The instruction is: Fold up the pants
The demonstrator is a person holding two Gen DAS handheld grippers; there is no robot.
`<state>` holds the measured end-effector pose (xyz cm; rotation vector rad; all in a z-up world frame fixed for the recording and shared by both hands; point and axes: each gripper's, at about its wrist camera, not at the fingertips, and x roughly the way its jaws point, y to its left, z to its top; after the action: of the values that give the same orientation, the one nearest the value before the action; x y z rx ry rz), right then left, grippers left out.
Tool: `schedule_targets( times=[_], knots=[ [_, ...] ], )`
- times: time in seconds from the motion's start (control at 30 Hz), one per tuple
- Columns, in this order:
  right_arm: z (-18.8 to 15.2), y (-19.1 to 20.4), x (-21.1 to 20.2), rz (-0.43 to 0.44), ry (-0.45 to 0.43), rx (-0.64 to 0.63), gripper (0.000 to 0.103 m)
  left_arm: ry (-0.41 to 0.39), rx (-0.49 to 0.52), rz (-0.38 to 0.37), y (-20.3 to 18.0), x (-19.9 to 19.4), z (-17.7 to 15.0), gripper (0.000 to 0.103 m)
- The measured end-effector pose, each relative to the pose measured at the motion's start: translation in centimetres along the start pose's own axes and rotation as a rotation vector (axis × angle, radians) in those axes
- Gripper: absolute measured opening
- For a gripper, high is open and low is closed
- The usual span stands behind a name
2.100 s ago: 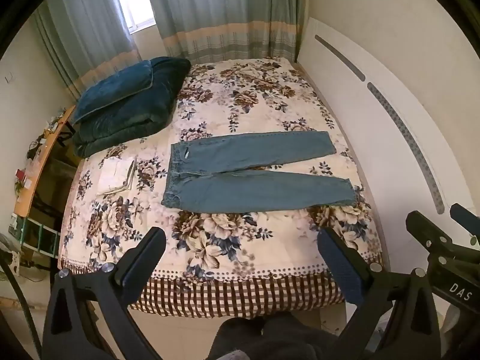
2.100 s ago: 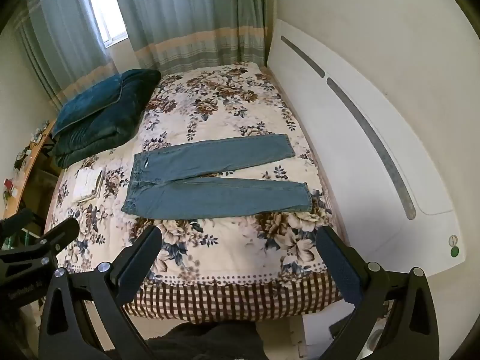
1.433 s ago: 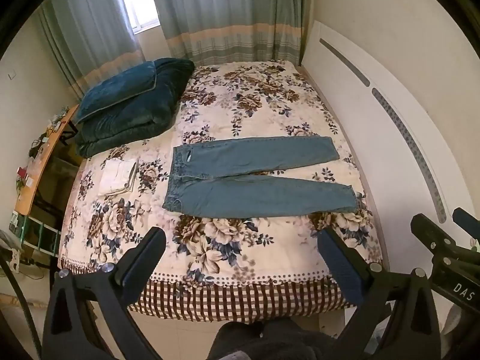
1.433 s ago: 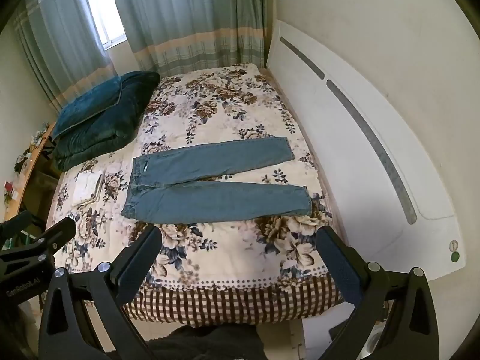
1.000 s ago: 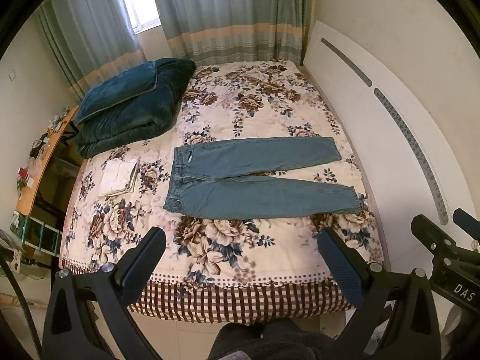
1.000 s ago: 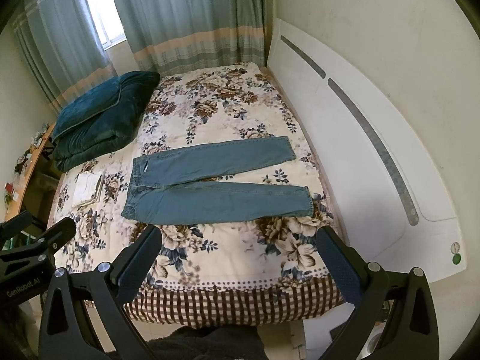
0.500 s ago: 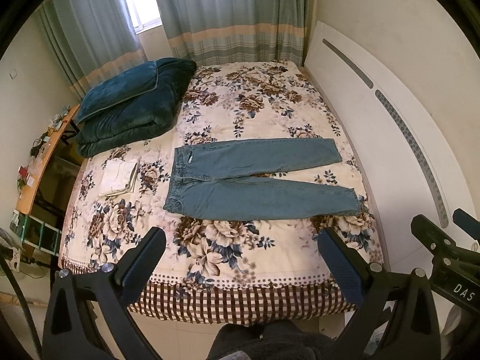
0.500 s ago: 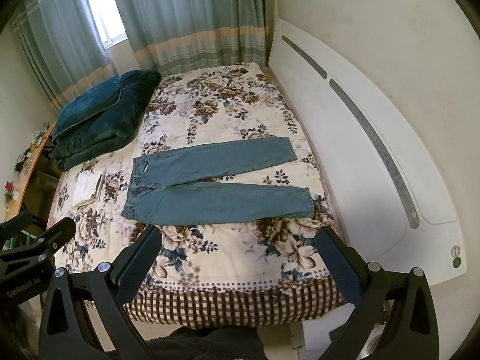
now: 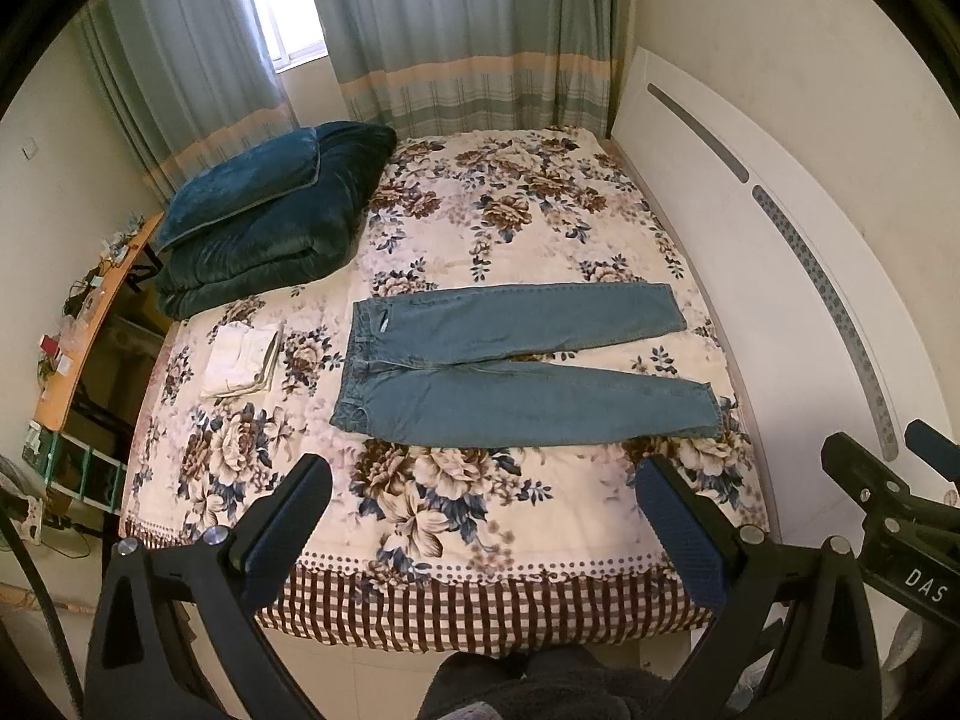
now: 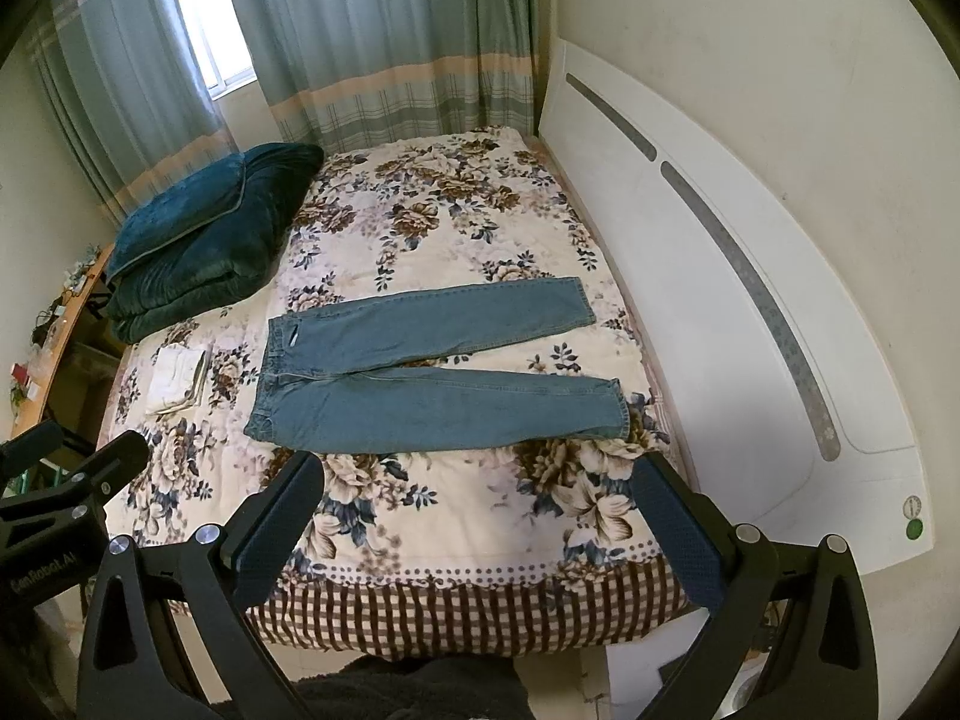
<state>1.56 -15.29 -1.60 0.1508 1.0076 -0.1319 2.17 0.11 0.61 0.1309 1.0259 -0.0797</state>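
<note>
Ahead of both my grippers, well apart: pants [image 9: 516,372] flat on bed [image 9: 480,594], legs splayed for folding. Left gripper [image 9: 480,516], right gripper [image 10: 477,510] gaping, empty, ready to reach.

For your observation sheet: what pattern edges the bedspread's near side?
The bedspread has a brown-and-white check border; clearest in the left wrist view.

blue jeans [image 10: 432,372] spread flat across floral bed [image 10: 480,516], legs toward white headboard [image 10: 720,312], folded teal blanket [image 10: 204,240] beyond, right hand-held gripper [image 10: 477,492] spread wide above the near edge
</note>
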Motion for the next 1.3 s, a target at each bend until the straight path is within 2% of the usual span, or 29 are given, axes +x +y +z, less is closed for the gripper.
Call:
schedule_targets(
  times=[0.9, 1.03, 1.13, 1.23, 1.3],
  knots=[
    [0.6, -0.1, 0.1, 0.001, -0.004, 0.001, 0.103, -0.003, 0.0, 0.002, -0.1, -0.1, 0.0, 0.103],
    [1.2, -0.2, 0.4, 0.012, 0.004, 0.02, 0.103, -0.007, -0.021, 0.043, 0.0, 0.5, 0.8, 0.103],
    [1.4, -0.6, 1.4, 0.04, 0.02, 0.047, 0.103, -0.02, -0.061, 0.103, 0.4, 2.0, 1.2, 0.103],
    [1.6, -1.1, 4.4, 0.068, 0.057, 0.069, 0.103, -0.027, -0.099, 0.144, 1.6, 4.2, 1.6, 0.103],
    [1.7, -1.3, 7.3, 0.085, 0.096, 0.086, 0.103, -0.004, -0.126, 0.156, 2.7, 6.7, 1.7, 0.103]
  ],
)
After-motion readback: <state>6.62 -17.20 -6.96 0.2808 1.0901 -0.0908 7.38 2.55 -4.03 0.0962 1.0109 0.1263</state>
